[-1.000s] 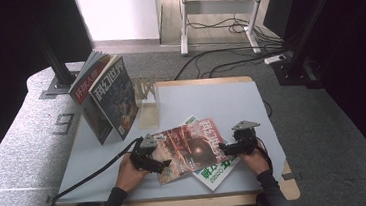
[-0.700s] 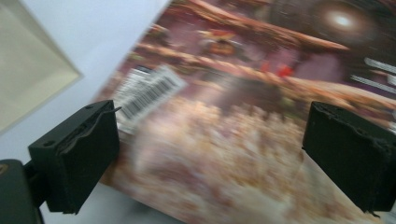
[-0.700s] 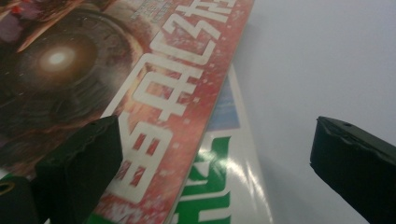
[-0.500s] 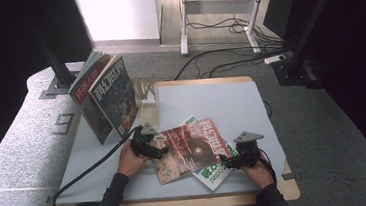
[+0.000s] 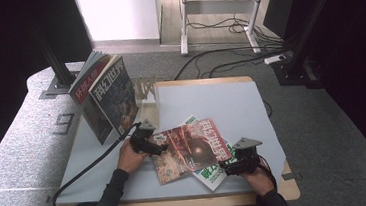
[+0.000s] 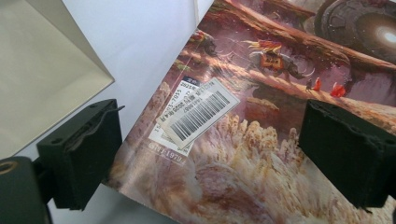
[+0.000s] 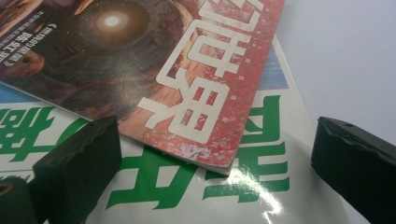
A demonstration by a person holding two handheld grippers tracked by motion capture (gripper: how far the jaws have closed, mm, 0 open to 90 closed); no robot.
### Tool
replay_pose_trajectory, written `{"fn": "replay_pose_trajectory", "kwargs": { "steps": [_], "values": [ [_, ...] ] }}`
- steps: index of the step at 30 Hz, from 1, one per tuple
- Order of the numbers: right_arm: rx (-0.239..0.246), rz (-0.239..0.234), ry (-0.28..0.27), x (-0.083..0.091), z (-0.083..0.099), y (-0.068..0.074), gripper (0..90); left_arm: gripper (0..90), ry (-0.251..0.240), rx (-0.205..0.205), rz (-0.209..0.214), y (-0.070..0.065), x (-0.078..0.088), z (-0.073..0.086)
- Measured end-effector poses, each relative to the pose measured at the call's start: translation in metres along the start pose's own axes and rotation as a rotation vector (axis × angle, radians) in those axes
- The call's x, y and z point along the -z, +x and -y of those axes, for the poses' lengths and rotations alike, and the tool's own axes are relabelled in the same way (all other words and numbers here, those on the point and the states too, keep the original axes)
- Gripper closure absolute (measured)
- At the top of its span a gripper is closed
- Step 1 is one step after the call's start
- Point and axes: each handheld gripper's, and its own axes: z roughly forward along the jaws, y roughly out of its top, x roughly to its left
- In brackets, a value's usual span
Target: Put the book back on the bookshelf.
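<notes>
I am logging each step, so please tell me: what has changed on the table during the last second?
The left gripper moved up to the red magazine at its left edge; its jaws stand open over that corner. The right gripper drew back toward the near edge, jaws open above the green magazine. Both magazines and the upright books stayed in place.

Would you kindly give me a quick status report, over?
Left gripper open over red magazine. Right gripper open at its corner. Green-lettered white magazine underneath.
</notes>
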Motion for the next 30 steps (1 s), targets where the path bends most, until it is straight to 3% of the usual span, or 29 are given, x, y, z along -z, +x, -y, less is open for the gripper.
{"fn": "replay_pose_trajectory", "kwargs": {
  "steps": [5,17,24,30],
  "values": [
    [-0.012,0.024,0.002,-0.001,-0.001,-0.004,0.0,6.9,0.010,0.009,0.004,-0.004,0.002,0.002],
    [-0.012,0.097,0.001,-0.006,-0.007,-0.020,0.3,6.9,0.034,-0.018,0.022,-0.020,0.014,0.016],
    [-0.033,0.124,0.005,-0.014,-0.014,-0.032,1.4,1.8,0.060,-0.050,0.045,-0.034,0.019,0.024],
    [-0.048,0.138,0.010,-0.021,-0.021,-0.041,1.7,1.7,0.049,-0.037,0.078,-0.040,0.024,0.034]
  ]
}}
